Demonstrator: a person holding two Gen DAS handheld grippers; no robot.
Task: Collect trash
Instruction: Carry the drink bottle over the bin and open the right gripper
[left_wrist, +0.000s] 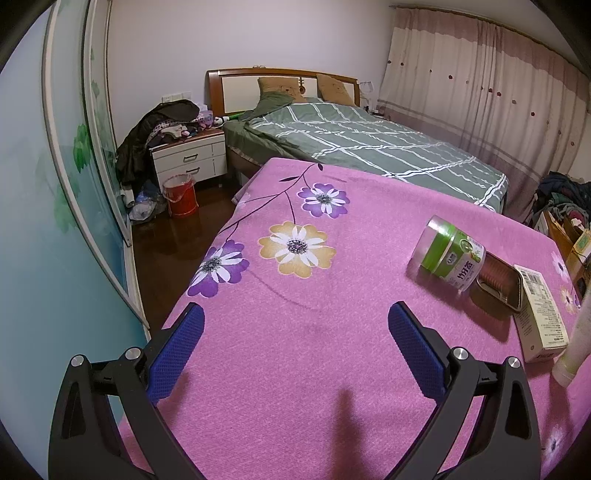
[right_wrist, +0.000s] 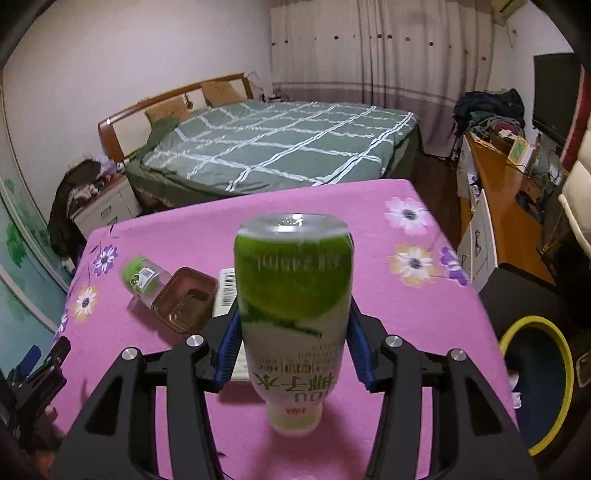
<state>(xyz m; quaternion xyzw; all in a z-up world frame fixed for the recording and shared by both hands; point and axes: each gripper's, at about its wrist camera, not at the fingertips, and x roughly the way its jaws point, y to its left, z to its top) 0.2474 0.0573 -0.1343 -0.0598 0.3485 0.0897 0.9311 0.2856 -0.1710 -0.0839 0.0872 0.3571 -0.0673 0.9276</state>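
The right gripper (right_wrist: 293, 343) is clamping a plastic drink bottle (right_wrist: 293, 295) between its blue ribbed pads (right_wrist: 226, 350), and the bottle is hanging above the pink cloth with its cap end towards the camera. The bottle is smooth and round, with a glossy green and white sleeve; the Chinese characters on it are standing upside down, and I can read only "NFC" with some certainty. The left gripper (left_wrist: 295, 345) is hovering over the same cloth with its jaws standing wide apart and nothing between its blue mesh-textured pads (left_wrist: 413, 350).

The pink tablecloth (left_wrist: 295, 350) is looking like a coarse woven fabric, printed with purple and yellow flowers. On it, a flat white carton (left_wrist: 539, 314) with a barcode and fine print is lying, and touching its side a brown rectangular plastic tray (left_wrist: 498, 291) with ribbed walls. Against the tray a small clear cylindrical jar (left_wrist: 450, 254) is lying on its side, with a green label whose Chinese characters I cannot read surely.

Beside the table on the right, a black bin (right_wrist: 535, 384) with a yellow round rim is standing on the floor. Further away a bed (left_wrist: 369, 147) is wearing a green cover with white wavy grid lines, and near a white nightstand (left_wrist: 190, 158) a red bucket (left_wrist: 181, 195) is standing.
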